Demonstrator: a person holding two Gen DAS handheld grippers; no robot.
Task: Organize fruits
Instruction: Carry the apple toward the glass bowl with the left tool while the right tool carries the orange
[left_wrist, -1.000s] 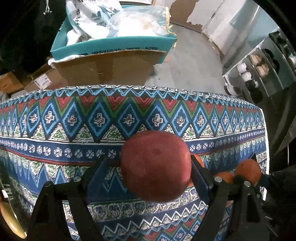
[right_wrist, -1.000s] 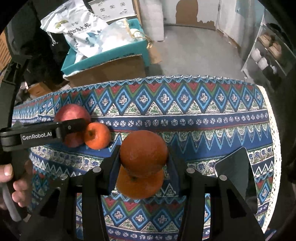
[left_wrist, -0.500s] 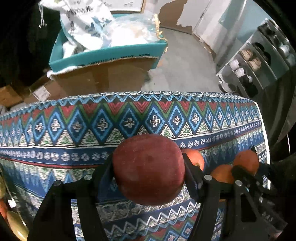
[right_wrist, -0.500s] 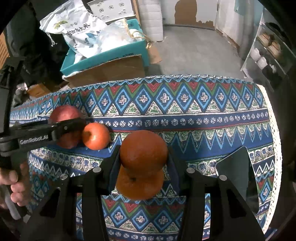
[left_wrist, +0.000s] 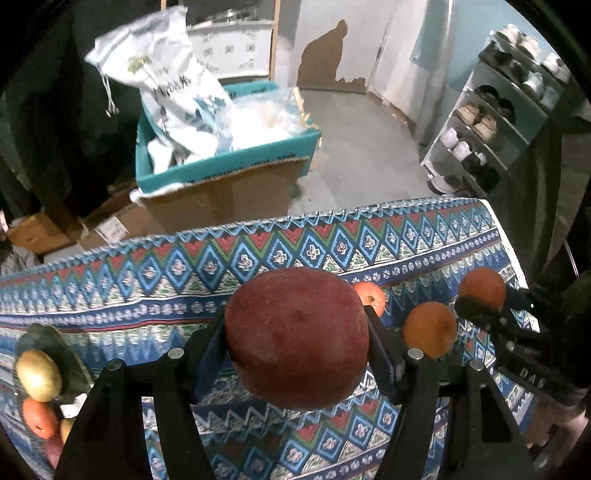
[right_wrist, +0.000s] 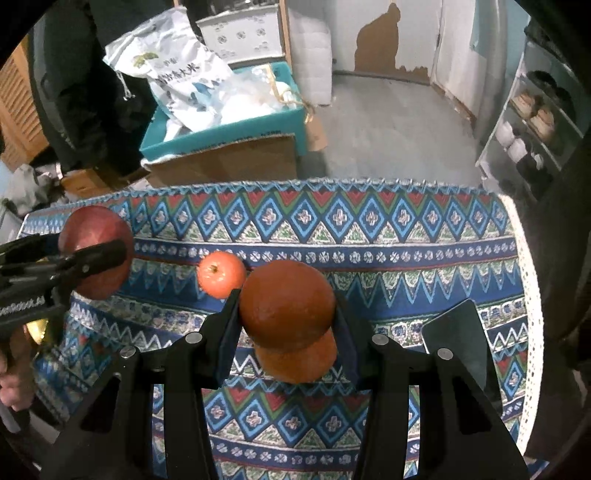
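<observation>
A big red apple (left_wrist: 297, 338) hangs above the patterned tablecloth (left_wrist: 184, 280), and my left gripper (left_wrist: 297, 332) is shut on it. The right wrist view shows the same apple (right_wrist: 94, 243) at the far left in the left gripper (right_wrist: 92, 254). My right gripper (right_wrist: 288, 306) is shut on an orange (right_wrist: 288, 299), lifted just above a second orange (right_wrist: 299, 363) that lies on the cloth. A small orange-red fruit (right_wrist: 221, 274) sits on the cloth between the two grippers. In the left wrist view the right gripper (left_wrist: 480, 299) holds its orange (left_wrist: 482, 286) at the right.
A dark plate (left_wrist: 48, 339) at the left edge of the table holds a yellow fruit (left_wrist: 38, 374) and a red one (left_wrist: 38, 417). A black phone (right_wrist: 458, 336) lies near the table's right edge. Beyond the far edge stand a cardboard box (left_wrist: 225, 192) with bags and a shoe rack (left_wrist: 487, 125).
The left jaws closed onto the apple and lifted it off the cloth. The right gripper rose a little with its orange. The plate came into the left wrist view.
</observation>
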